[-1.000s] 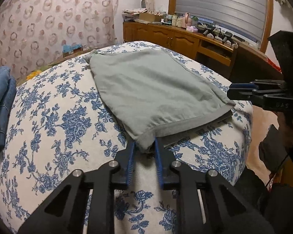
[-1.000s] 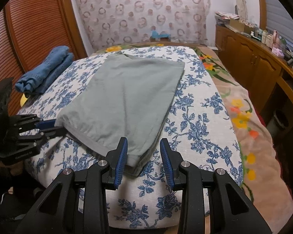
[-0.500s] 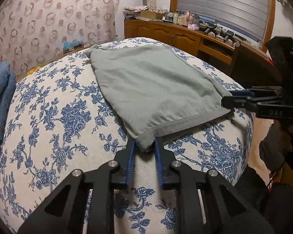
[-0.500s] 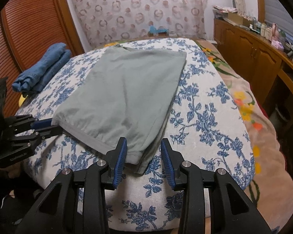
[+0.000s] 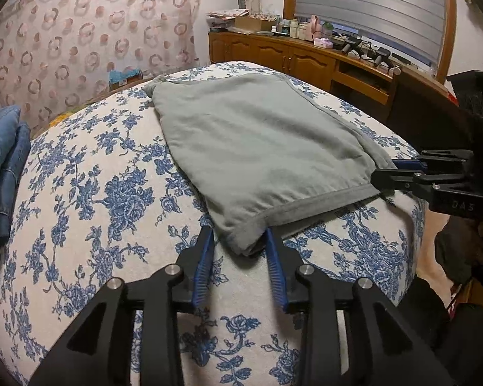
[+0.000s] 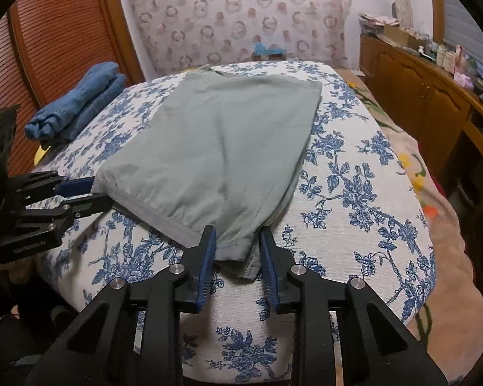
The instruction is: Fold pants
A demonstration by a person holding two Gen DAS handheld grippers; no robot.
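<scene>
Grey-green pants (image 5: 257, 148) lie folded flat on a bed with a blue floral cover (image 5: 90, 199); they also show in the right wrist view (image 6: 222, 148). My left gripper (image 5: 239, 241) is open, its blue pads on either side of the near left corner of the hem. My right gripper (image 6: 236, 241) is open around the near right corner of the hem. Each gripper shows in the other's view: the right one (image 5: 399, 173) at the hem's right end, the left one (image 6: 80, 193) at its left end.
Folded blue jeans (image 6: 77, 103) lie at the bed's far left edge, also in the left wrist view (image 5: 0, 167). A wooden sideboard (image 5: 306, 61) with clutter runs along the right wall. A slatted wooden door (image 6: 54, 38) stands left. A floral blanket (image 6: 434, 212) hangs off the bed's right side.
Both grippers have moved forward a little onto the hem corners, and the hem has bunched slightly between the pads. The left jaws stand a bit wider.
</scene>
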